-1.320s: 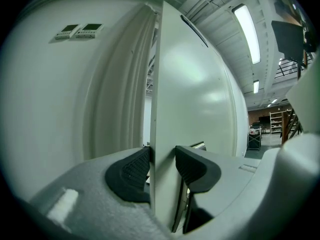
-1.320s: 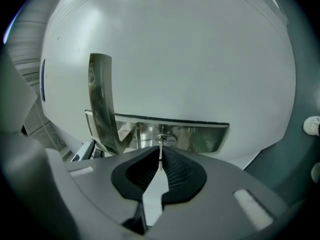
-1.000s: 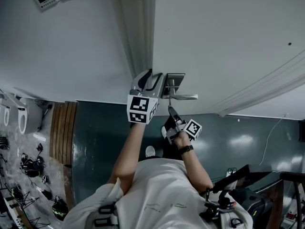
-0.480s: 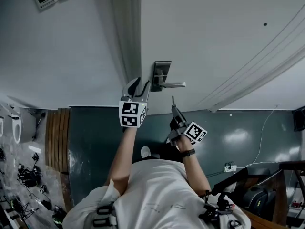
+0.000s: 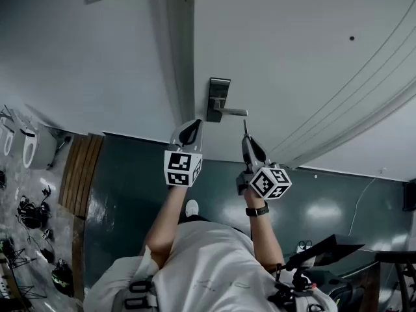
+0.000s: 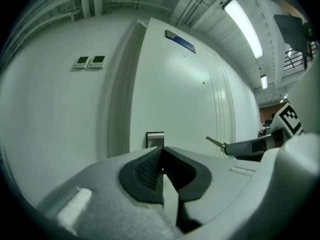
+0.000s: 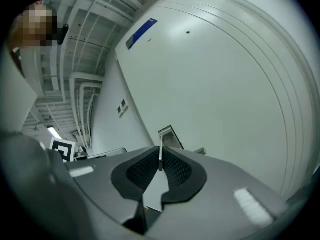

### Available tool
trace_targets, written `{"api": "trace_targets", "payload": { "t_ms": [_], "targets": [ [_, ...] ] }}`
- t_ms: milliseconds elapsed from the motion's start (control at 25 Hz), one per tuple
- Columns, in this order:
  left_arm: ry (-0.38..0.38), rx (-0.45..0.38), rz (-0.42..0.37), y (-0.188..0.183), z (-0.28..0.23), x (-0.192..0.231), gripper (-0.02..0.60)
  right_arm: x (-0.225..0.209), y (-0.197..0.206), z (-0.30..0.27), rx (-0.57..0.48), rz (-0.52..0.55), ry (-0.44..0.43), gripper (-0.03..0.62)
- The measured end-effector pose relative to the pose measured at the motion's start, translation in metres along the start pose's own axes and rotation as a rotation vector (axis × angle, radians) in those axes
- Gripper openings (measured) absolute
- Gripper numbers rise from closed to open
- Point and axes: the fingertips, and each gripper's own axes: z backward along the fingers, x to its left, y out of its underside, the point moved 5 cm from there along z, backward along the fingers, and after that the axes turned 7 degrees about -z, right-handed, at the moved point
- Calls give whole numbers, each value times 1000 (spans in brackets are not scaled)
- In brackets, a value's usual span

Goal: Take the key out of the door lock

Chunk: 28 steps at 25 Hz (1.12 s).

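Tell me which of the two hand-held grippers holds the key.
The right hand-held gripper: a thin metal key sticks out between its jaws. The left hand-held gripper is shut on nothing.

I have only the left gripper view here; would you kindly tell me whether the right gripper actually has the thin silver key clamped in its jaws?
Observer: Yes. In the right gripper view the right gripper has its jaws closed on the thin silver key, whose blade sticks out ahead.
Operator: Thank you. Where is the key relative to the lock?
Observer: In the head view it is out of the silver lock plate, its tip pointing up beside the free end of the silver lever handle.
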Motion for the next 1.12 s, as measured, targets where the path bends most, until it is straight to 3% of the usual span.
{"api": "trace_targets", "payload": {
  "t_ms": [160, 360, 640, 920, 1120],
  "targets": [
    [-53, 15, -7, -8, 32, -41, 0, 21, -18, 32, 23, 164, -20, 27],
    [-67, 26, -45, -18, 63, -90, 0, 32, -29, 65, 20, 363, -8, 26],
    [-25, 11, -81, -30, 84, -106, 0, 58, -26, 80, 2, 377, -19, 26],
    [12, -55, -93, -53, 97, -90, 0, 101, -30, 75, -32, 550, -25, 27],
    [17, -65, -71, -56, 118, -66, 0, 127, -20, 70, -32, 505, -25, 28]
  ]
}}
